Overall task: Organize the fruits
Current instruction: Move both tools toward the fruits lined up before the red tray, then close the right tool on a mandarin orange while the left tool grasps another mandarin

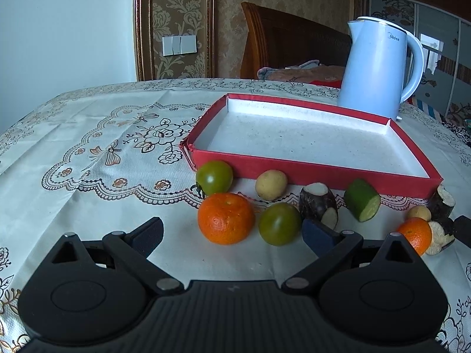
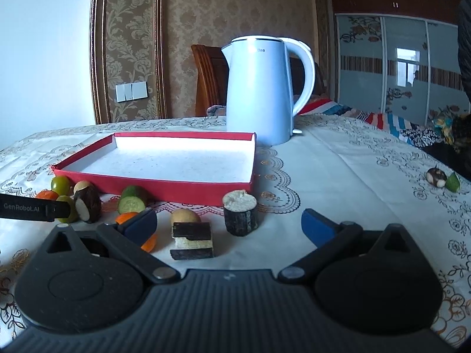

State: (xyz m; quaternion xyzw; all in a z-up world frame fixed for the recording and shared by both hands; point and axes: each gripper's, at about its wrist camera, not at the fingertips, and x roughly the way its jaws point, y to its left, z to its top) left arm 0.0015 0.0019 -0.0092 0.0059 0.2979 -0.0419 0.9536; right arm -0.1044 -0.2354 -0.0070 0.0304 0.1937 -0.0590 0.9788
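My left gripper [image 1: 232, 232] is open just above the cloth, and an orange [image 1: 226, 218] lies between its fingers. Beside the orange are a green tomato [image 1: 279, 223], a second green tomato [image 1: 214, 177], a small yellow fruit [image 1: 270, 189], a dark root chunk [image 1: 318, 204] and a cucumber piece [image 1: 362, 200]. The red tray [image 1: 294, 173] behind them holds nothing. My right gripper [image 2: 229, 223] is open too, low over a dark layered chunk [image 2: 192, 239], a yellow fruit [image 2: 185, 216] and a dark cylinder piece [image 2: 240, 213]. Another orange [image 2: 150, 242] is half hidden behind its left finger.
A white kettle [image 2: 259, 88] stands behind the tray [image 2: 176, 189]. A finger of the left gripper [image 2: 29, 207] reaches in from the left. A root piece [image 2: 436, 176] and a green piece [image 2: 452, 181] lie far right near the table edge. A wooden chair stands beyond.
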